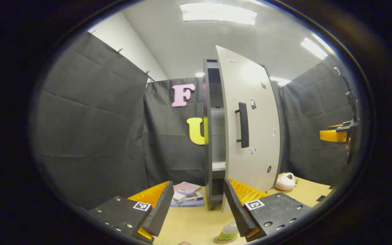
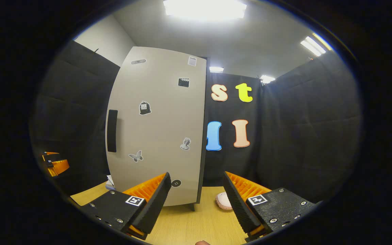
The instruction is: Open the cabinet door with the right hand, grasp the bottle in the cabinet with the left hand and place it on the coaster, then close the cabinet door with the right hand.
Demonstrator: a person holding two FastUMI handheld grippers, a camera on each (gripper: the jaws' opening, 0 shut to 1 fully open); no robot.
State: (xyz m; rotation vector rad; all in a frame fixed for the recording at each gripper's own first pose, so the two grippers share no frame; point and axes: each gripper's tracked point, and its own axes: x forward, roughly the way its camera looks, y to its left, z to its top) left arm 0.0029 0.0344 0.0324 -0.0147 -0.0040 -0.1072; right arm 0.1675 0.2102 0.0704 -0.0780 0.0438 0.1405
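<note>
clear plastic bottle (image 1: 229, 231) stands on the round coaster (image 1: 224, 240) on the wooden table (image 1: 192, 224), just below your left gripper (image 1: 197, 209), whose fingers are spread apart. your right gripper (image 2: 196, 204) is also spread, empty, facing the partly open cabinet door (image 2: 158, 126).

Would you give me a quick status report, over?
Left gripper open, empty; right gripper open. Bottle on coaster. Cabinet door ajar, handle unobstructed.
</note>
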